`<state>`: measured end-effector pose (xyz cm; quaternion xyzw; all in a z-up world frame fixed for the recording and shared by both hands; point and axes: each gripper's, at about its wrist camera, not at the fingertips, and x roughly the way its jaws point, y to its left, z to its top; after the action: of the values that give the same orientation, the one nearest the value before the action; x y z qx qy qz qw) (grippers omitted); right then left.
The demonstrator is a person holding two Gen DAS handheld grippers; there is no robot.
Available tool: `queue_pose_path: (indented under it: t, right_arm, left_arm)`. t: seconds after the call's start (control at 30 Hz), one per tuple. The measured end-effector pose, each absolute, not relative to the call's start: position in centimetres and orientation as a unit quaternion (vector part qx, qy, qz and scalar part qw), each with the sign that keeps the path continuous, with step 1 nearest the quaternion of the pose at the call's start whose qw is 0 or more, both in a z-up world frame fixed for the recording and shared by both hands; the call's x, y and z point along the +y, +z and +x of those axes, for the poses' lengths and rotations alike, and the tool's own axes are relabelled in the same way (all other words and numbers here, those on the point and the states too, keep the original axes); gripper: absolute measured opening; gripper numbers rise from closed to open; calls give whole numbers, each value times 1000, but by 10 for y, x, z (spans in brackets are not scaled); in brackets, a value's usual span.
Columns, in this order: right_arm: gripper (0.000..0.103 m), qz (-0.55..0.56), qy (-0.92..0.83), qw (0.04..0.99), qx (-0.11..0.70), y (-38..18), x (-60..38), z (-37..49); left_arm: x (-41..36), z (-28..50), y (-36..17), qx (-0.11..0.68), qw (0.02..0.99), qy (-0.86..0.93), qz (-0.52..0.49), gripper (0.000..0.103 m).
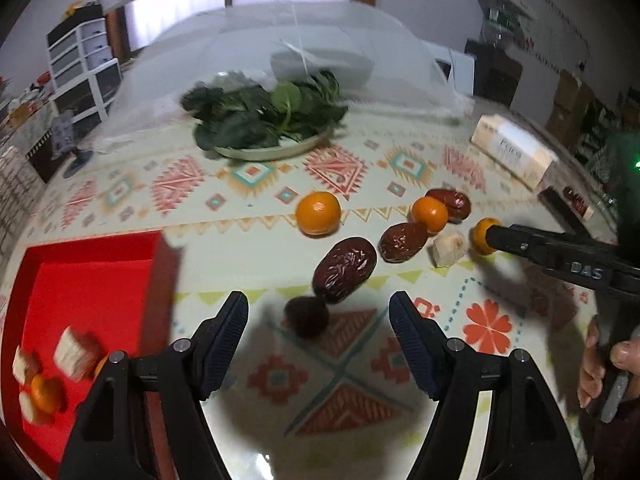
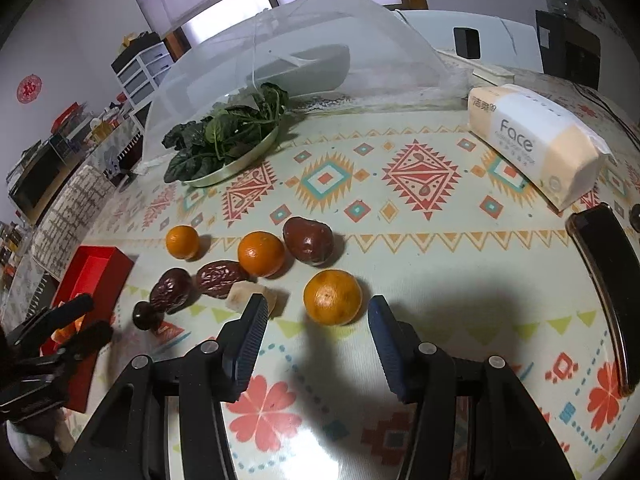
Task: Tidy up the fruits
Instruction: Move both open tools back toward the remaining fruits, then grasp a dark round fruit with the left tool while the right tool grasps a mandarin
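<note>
Ahead of my right gripper [image 2: 316, 320], jaws parted and empty: one mandarin [image 2: 333, 297]; round, so an off-centre pinch may roll it away.

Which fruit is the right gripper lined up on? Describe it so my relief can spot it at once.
Start at the tissue pack on the patterned tablecloth, then come toward the right gripper. The orange just ahead of its open jaws is the one: it lies alone, apart from the dates, not touching anything.
</note>
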<state>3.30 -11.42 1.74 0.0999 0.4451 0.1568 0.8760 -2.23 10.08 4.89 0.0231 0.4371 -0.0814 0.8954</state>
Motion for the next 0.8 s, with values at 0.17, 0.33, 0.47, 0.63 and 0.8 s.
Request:
queue_pose_path:
  t: [0.17,0.33,0.47,0.63,0.8]
  right_arm:
    - [57,105,157,874,447,12,-116,39]
    - [57,101,158,870,456,6,-114,44]
    - [56,87,153,873,455,4,-109,44]
    - [37,85,150,874,454,3,-108,45]
    - [36,91,153,875,451,6,-109,41]
  left_arm:
    - [86,-1,37,442,891,-89,49,72]
    - [74,11,30,443,889,-91,74,72]
    - [68,15,23,455,882,-90,85,41]
    - [69,11,28,448,887,-85,74,34]
    - [72,-2,45,430,897,-84,62,31]
